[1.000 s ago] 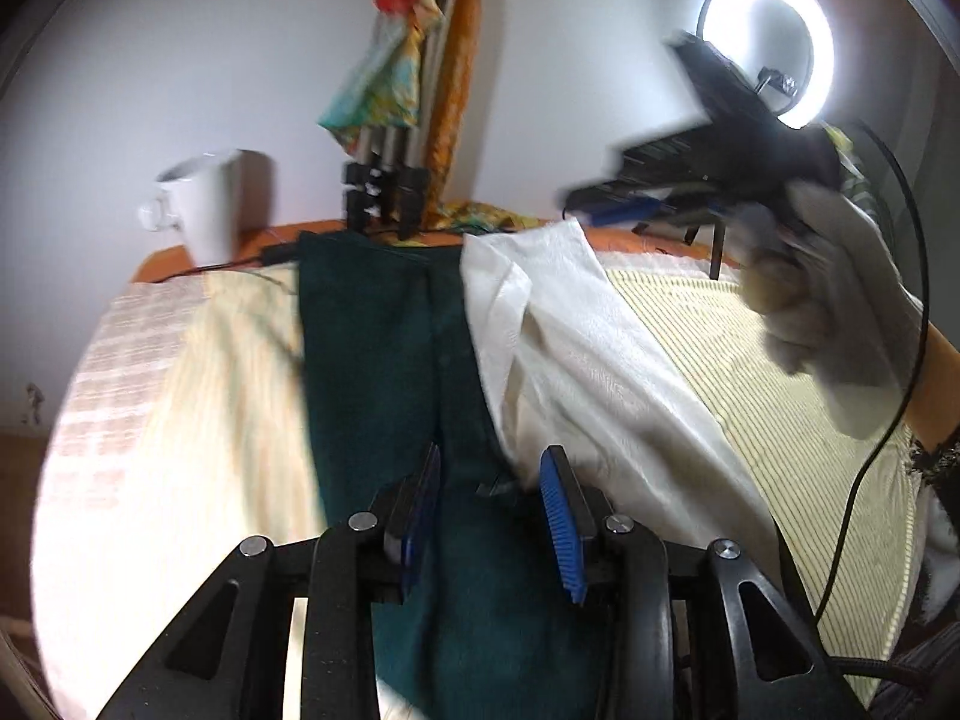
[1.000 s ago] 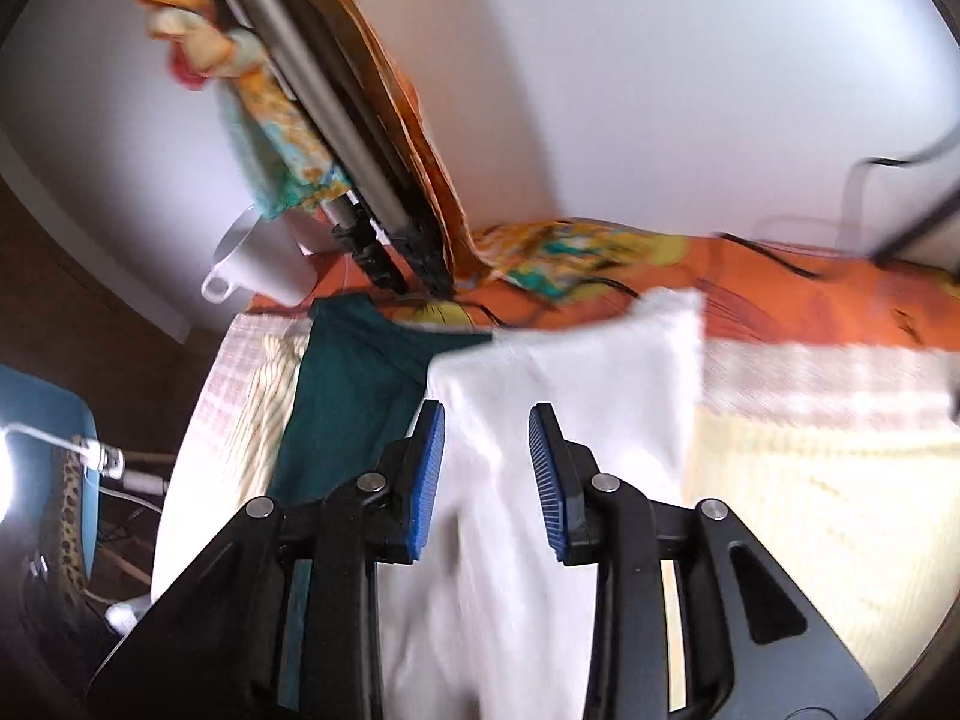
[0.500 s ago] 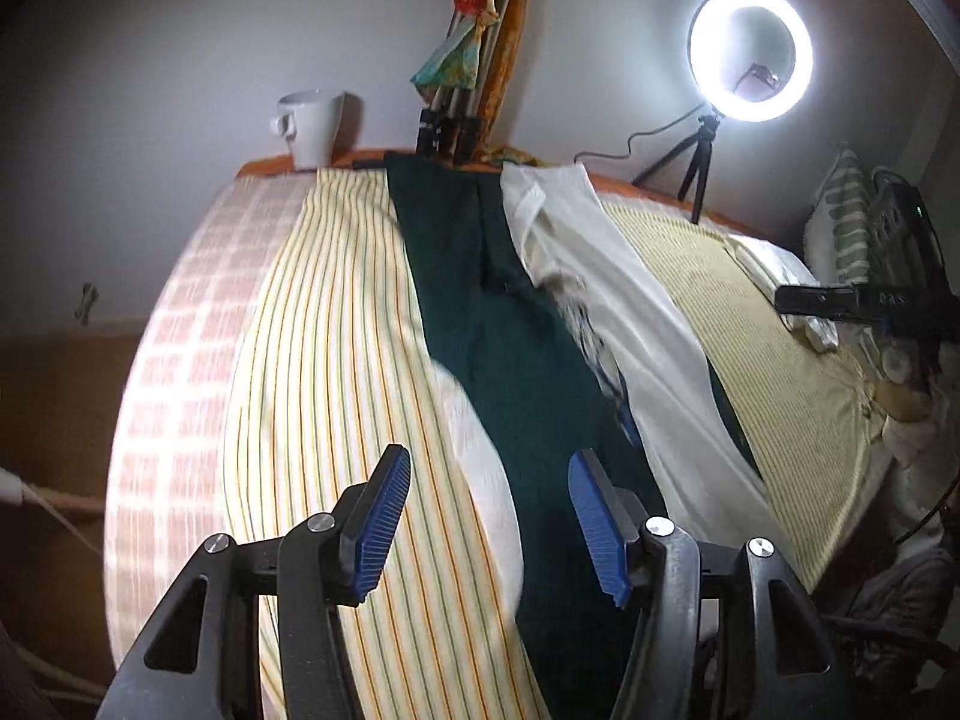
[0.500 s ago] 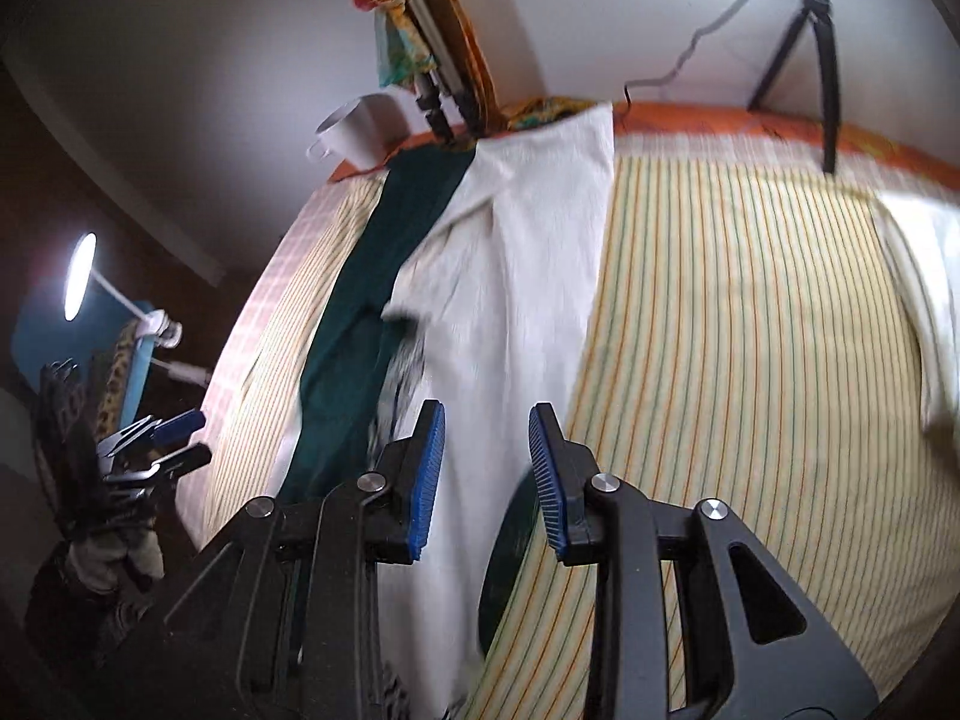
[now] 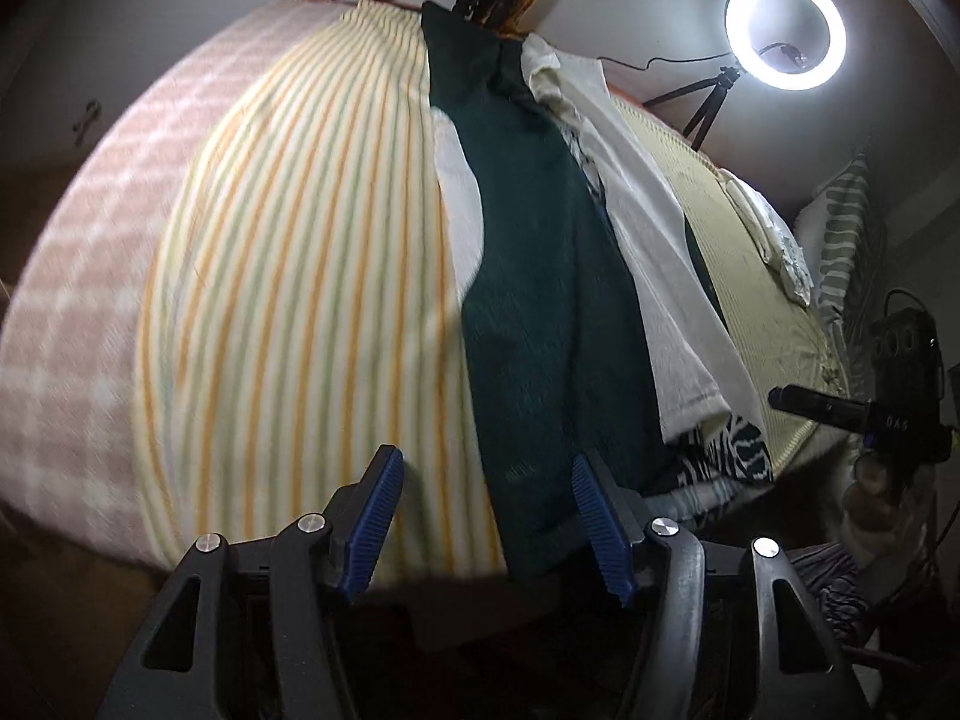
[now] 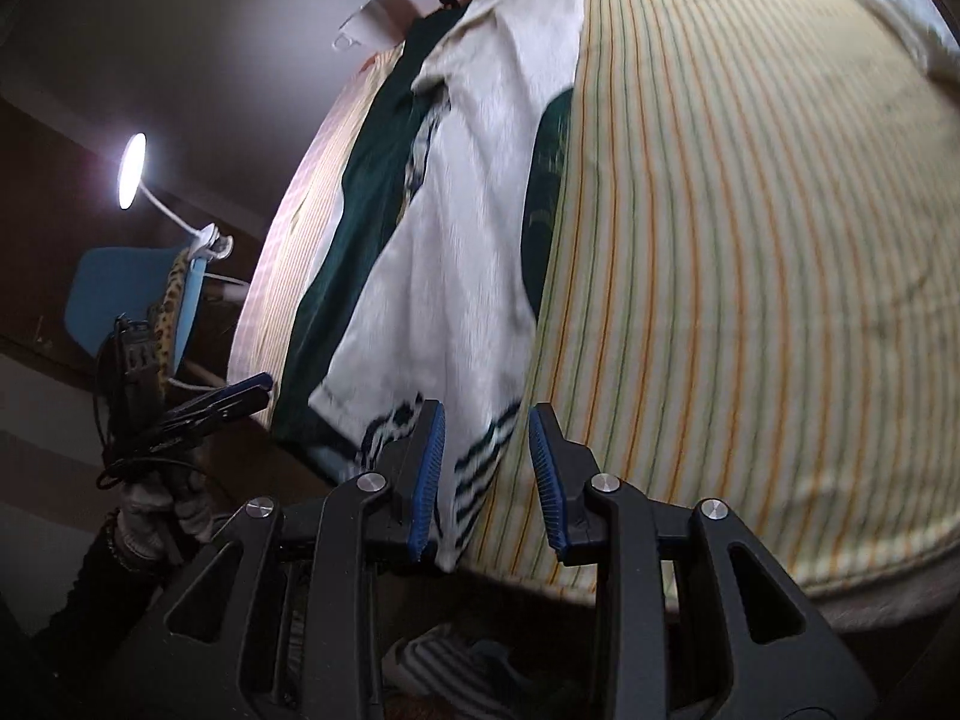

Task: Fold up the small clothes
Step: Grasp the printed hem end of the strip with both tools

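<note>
Left claw (image 5: pixel 483 516) (jaws just widened) hovers above dark green garment (image 5: pixel 540 300).

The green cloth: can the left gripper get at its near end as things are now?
Probably yes. The left gripper is open and holds nothing, and the near end of the green cloth hangs over the edge of the bed just ahead of its right finger. Nothing lies on that end; the white cloth sits beside it.

"DAS" (faint white letters) marks the right gripper (image 5: pixel 900 420).
</note>
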